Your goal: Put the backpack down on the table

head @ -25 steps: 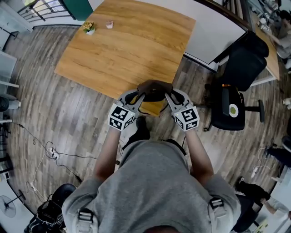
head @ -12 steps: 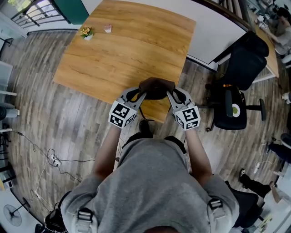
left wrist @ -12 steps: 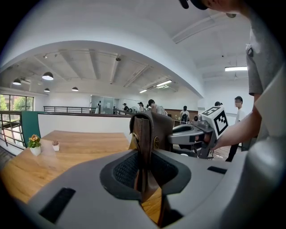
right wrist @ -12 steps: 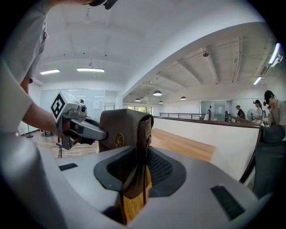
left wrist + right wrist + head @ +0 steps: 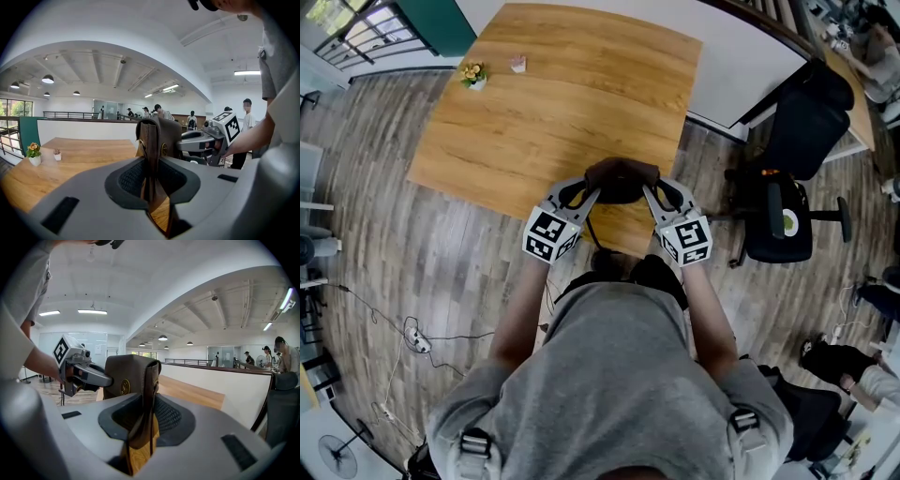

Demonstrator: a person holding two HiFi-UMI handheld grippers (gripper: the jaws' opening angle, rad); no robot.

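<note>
A dark brown leather backpack [image 5: 622,180] hangs between my two grippers, just above the near edge of the wooden table [image 5: 553,103]. My left gripper [image 5: 581,194] is shut on its left side, where a brown leather strap [image 5: 151,178] sits pinched between the pads. My right gripper [image 5: 661,194] is shut on the opposite side, with a strap [image 5: 140,427] clamped in it. The left gripper view shows the backpack [image 5: 161,138] upright with the right gripper [image 5: 206,140] beyond it. In the right gripper view the backpack [image 5: 129,378] has a round metal badge, and the left gripper [image 5: 89,373] is behind it.
A small flower pot [image 5: 471,73] and a tiny pink item [image 5: 517,64] stand at the table's far left corner. A black office chair [image 5: 792,187] stands to the right, a white desk [image 5: 750,56] behind it. Cables [image 5: 412,337] lie on the wooden floor at left.
Both grippers have carried the backpack forward, from beside the table's near edge to over it. Their hold on it is unchanged.
</note>
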